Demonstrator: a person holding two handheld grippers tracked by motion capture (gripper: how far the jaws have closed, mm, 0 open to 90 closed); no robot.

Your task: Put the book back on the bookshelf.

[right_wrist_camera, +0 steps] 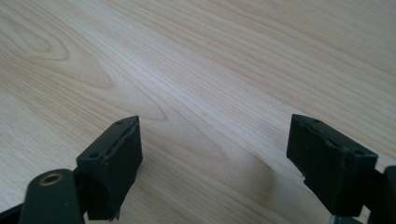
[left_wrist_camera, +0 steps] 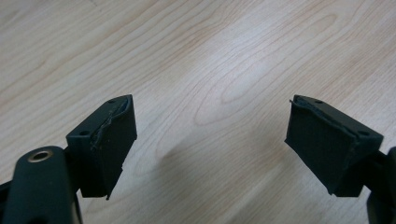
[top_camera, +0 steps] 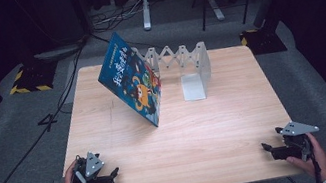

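**Book propped on its rack, both grippers idle**

Book (top_camera: 133,83), blue-covered, stands tilted in the upper middle of the high view, its top leaning left and away from the white accordion rack (top_camera: 181,65) just beside it, apparently tipped rather than shelved. On the wooden table (top_camera: 208,129), the left gripper (top_camera: 109,174) at lower left and the right gripper (top_camera: 268,148) at lower right rest near the edge, jaws spread wide, holding nothing.

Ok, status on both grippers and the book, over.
Left gripper open, right gripper open, both at near edge. Book tilted against bookend, far centre. Table between bare.
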